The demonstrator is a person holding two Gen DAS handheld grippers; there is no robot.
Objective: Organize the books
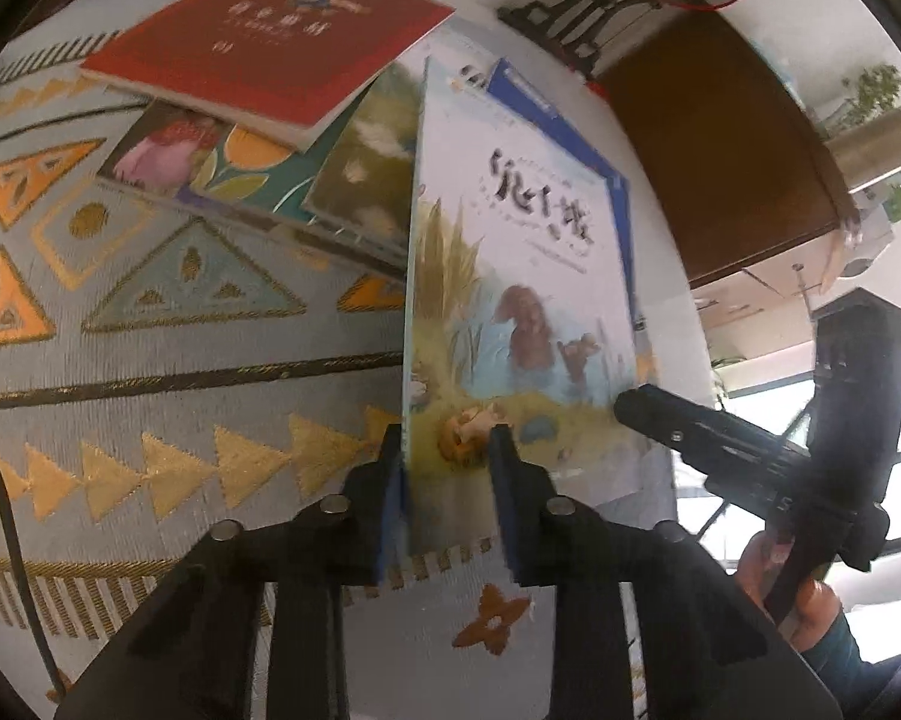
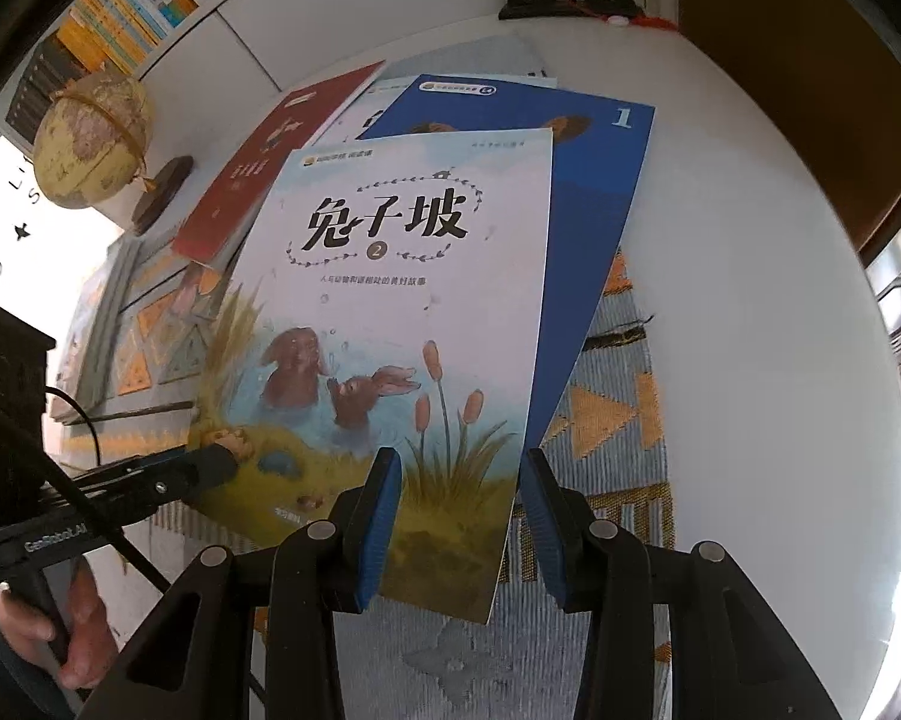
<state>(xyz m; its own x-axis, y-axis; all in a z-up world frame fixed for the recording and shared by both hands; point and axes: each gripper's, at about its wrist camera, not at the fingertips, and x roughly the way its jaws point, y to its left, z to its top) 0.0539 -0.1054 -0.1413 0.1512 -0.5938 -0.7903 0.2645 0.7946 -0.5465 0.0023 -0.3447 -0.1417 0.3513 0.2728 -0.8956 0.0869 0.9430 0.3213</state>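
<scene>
The left gripper (image 1: 447, 447) pinches the near left corner of the rabbit book (image 2: 390, 312), and the right gripper (image 2: 462, 474) pinches its near right edge, apparently to hold it level above the blue book (image 2: 594, 192) for stacking.

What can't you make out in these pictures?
Blue book cover, right wrist view: rabbit book covers most of it.
Red book title, left wrist view: blurred and small.
Right gripper grip, right wrist view: whether its pads press the rabbit book is unclear.
</scene>
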